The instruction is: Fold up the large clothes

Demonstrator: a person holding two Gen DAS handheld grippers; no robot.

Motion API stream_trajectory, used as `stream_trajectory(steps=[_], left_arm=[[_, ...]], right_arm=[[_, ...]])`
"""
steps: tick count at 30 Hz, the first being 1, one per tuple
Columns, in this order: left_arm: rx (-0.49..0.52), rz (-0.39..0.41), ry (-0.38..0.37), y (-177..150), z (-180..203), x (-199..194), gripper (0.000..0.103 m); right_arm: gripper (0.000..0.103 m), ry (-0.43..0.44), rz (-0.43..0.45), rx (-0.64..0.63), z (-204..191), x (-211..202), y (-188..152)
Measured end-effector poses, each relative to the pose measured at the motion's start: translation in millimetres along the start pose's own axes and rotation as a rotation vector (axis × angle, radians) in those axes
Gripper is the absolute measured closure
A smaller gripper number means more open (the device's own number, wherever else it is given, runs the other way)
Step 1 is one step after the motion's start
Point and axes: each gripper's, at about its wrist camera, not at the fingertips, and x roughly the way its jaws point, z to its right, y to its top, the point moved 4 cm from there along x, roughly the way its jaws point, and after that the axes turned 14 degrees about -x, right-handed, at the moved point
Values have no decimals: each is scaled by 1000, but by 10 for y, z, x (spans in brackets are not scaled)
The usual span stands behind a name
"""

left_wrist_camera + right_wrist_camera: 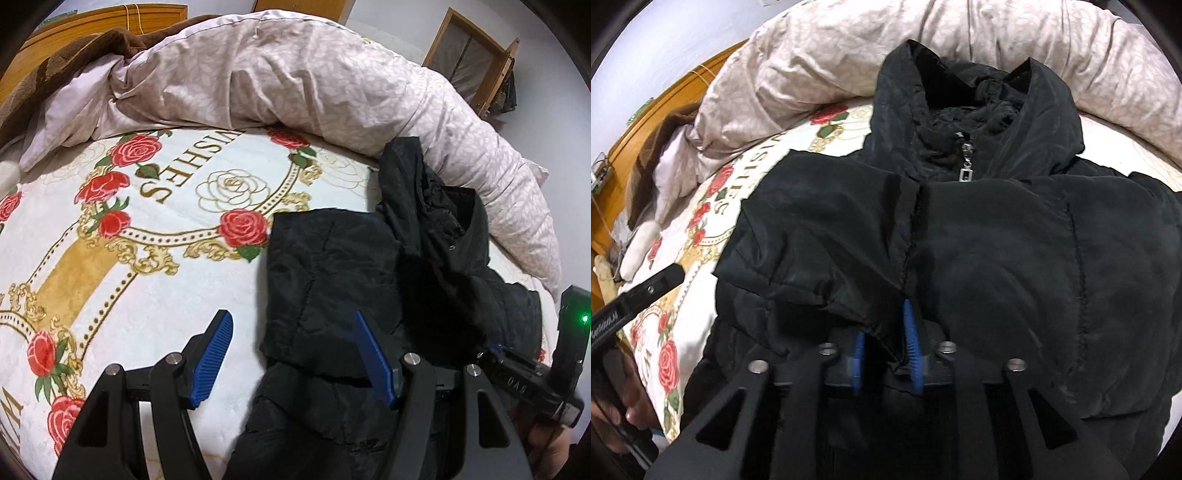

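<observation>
A black padded jacket (997, 236) lies on the bed with its collar and zip pull (964, 162) toward the pillows and both sleeves folded across its front. My right gripper (886, 354) is shut on the cuff edge of the left folded sleeve (827, 236). In the left wrist view the jacket (332, 266) lies at the right. My left gripper (291, 354) is open and empty, its blue pads (212, 358) spread over the jacket's left edge and the blanket. The right gripper's body (532, 373) shows at the far right there.
The bed carries a white blanket with red roses and gold lettering (147, 229). A rolled pink-grey duvet (295, 74) lies along the far side, with a brown blanket (55, 66) and wooden headboard (92, 22) at the left. A wooden window frame (469, 55) is on the wall.
</observation>
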Motion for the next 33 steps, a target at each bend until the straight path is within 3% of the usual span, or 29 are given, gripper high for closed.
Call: stream_trajectory(steps=[2, 4, 9, 14, 16, 18, 19, 23, 28, 31, 33], left_arm=[[2, 4, -23, 33, 86, -47, 33], [3, 7, -54, 75, 205, -98, 33], [46, -15, -111, 138, 621, -38, 31], [99, -73, -142, 83, 1063, 384, 32], [136, -70, -139, 27, 1184, 528, 47], [173, -84, -122, -67, 1245, 675, 70], [183, -85, -104, -115, 1235, 731, 71], [205, -90, -51, -307, 1062, 935, 75], [251, -65, -18, -397, 1032, 936, 75], [237, -92, 1, -343, 1041, 880, 75], [223, -86, -4, -250, 1070, 725, 76]], right_arm=[[45, 14, 12, -7, -35, -95, 21], [38, 27, 38, -24, -89, -239, 42], [37, 25, 110, -37, -6, -622, 5], [37, -144, 150, 43, 651, -920, -101], [37, -227, 136, 83, 986, -955, -191], [37, -285, 122, 113, 1267, -915, -275], [37, -307, 111, 128, 1383, -870, -316], [46, -302, 62, 176, 1653, -570, -452], [46, -298, 38, 161, 1650, -245, -482], [46, -295, 19, 164, 1672, -336, -419], [46, -309, 55, 145, 1671, -553, -360]])
